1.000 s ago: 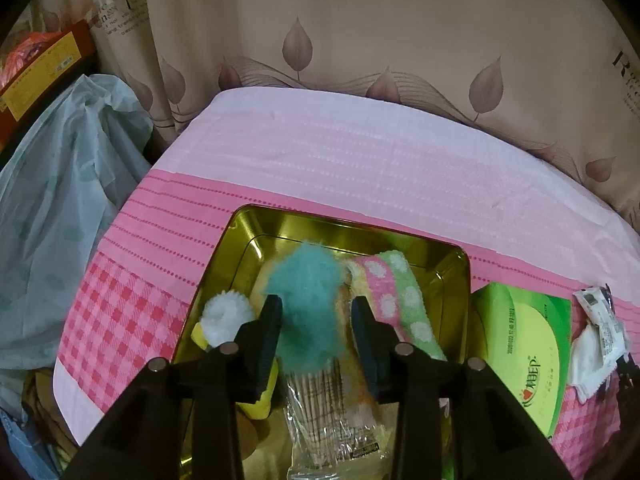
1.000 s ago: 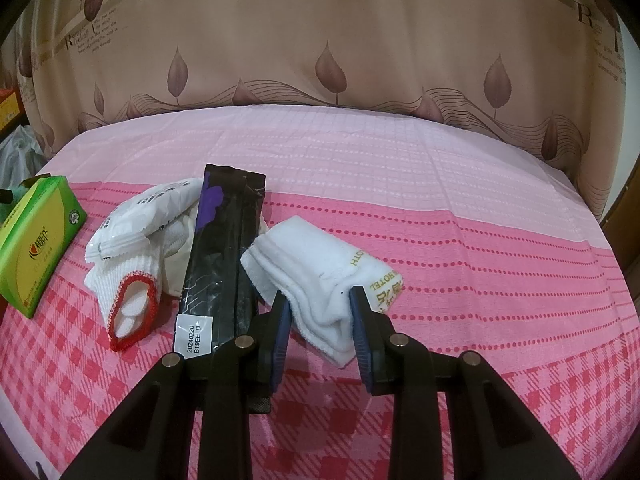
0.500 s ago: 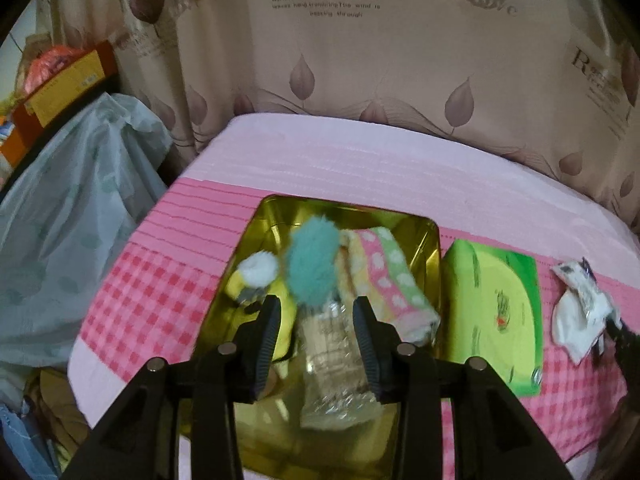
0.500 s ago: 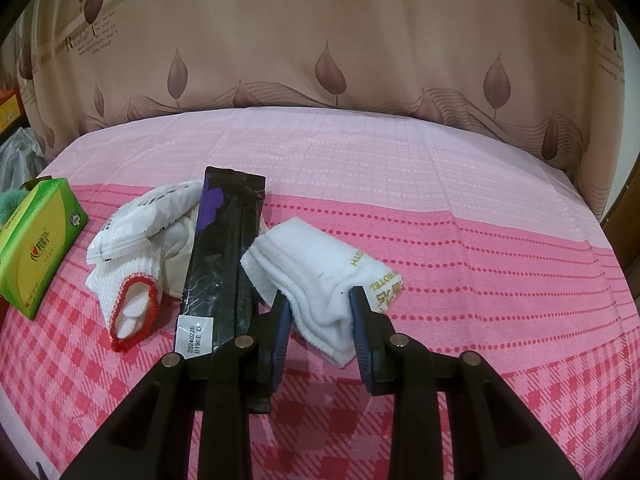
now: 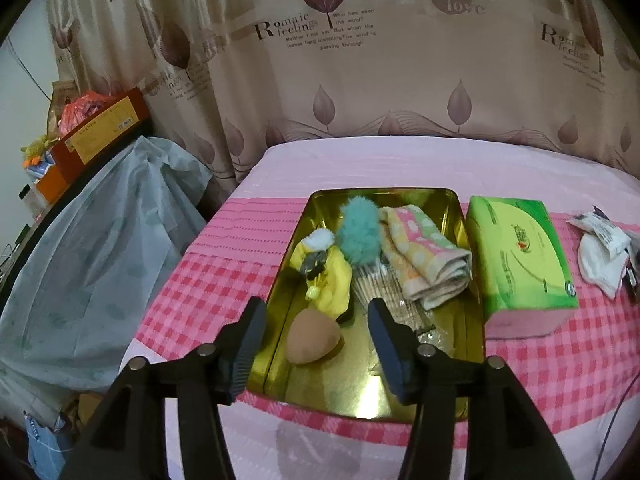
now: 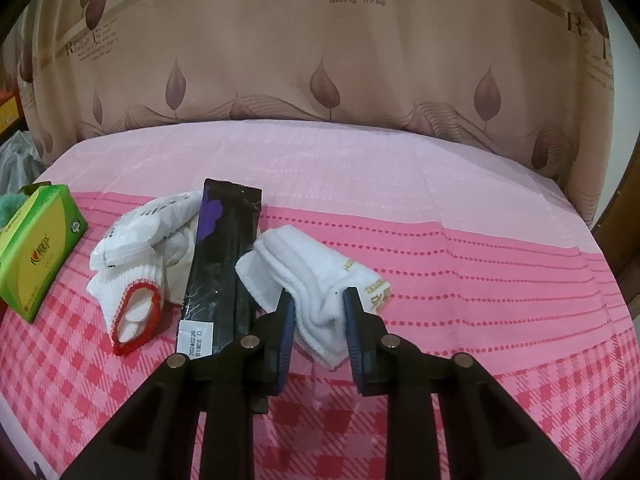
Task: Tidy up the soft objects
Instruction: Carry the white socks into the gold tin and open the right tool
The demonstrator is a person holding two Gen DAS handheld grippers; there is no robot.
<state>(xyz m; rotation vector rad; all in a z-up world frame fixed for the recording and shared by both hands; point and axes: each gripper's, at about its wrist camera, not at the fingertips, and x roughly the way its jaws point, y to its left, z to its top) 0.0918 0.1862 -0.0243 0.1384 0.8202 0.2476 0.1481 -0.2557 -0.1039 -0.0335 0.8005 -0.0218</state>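
Opening left tool (image 5: pixel 317 334), nothing between; right tool (image 6: pixel 319 322) clenched on one white towel (image 6: pixel 316 280); one gold tray (image 5: pixel 460 216)

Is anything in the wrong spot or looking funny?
Yes. A long black packet lies on the cloth among the soft white things, half over the red-trimmed glove pile. It looks stiff, not soft.
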